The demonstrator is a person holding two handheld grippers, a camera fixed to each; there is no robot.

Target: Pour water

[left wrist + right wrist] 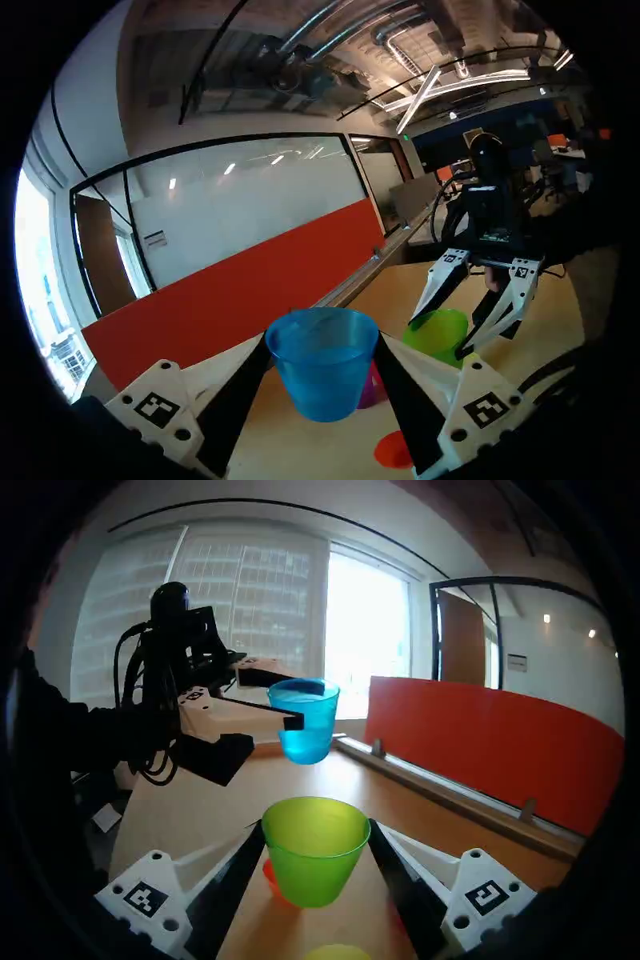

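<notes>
We note the left tongs [322, 350] clamped on a translucent blue plastic cup [322, 380], upright above the wooden bench [180, 812], water seemingly inside. The right tongs [316, 832] grip a translucent green plastic cup [314, 868], nearer and lower. Risk: the cups are well apart, so tilting now would wet the bench.

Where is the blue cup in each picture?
Left gripper view: blue cup at the bottom middle, held in the left gripper.
Right gripper view: blue cup up high, left of centre, farther off.
Shared landmark: the green cup, held in the right gripper.
</notes>
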